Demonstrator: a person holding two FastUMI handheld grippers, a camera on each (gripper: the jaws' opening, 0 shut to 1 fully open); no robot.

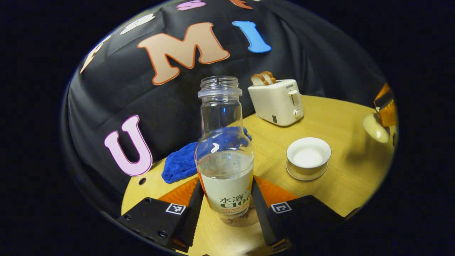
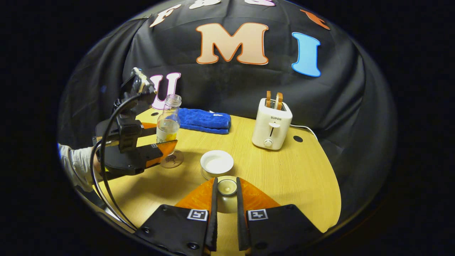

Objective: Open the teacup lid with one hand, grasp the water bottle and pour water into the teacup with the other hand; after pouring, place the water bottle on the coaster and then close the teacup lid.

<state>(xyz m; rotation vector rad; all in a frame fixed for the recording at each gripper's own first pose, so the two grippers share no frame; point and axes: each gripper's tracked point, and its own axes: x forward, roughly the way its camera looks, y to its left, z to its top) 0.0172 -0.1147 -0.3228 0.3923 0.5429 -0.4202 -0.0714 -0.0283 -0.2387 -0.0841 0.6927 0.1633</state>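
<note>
My left gripper (image 1: pixel 226 209) has its two fingers flanking the water bottle (image 1: pixel 224 156) low on the label, both touching its sides, so I judge the bottle pinched. In the right gripper view its base sits on the clear coaster (image 2: pixel 172 160), or barely above it; I cannot tell which. The bottle is uncapped and about half full. My right gripper (image 2: pixel 226 199) has its fingers pressed onto the teacup lid (image 2: pixel 226 187), held by its knob just above the table (image 2: pixel 284 185).

Outward from the left fingers, the open teacup (image 1: pixel 308 156) stands at two o'clock on its saucer, apart from the bottle. From the right fingers it sits just past the lid at twelve. The blue cloth (image 1: pixel 179 163) lies behind the bottle at eleven, and the toaster (image 1: pixel 278 102) is further back at one.

My worries:
- The grip is low on a tall open bottle, so a quick tilt could let it swing and slop water short of the cup.
- The cup is small and shallow, so a hard pour would overshoot onto the saucer.
- The lid hangs close to the cup, so the bottle's path could clip it.
</note>
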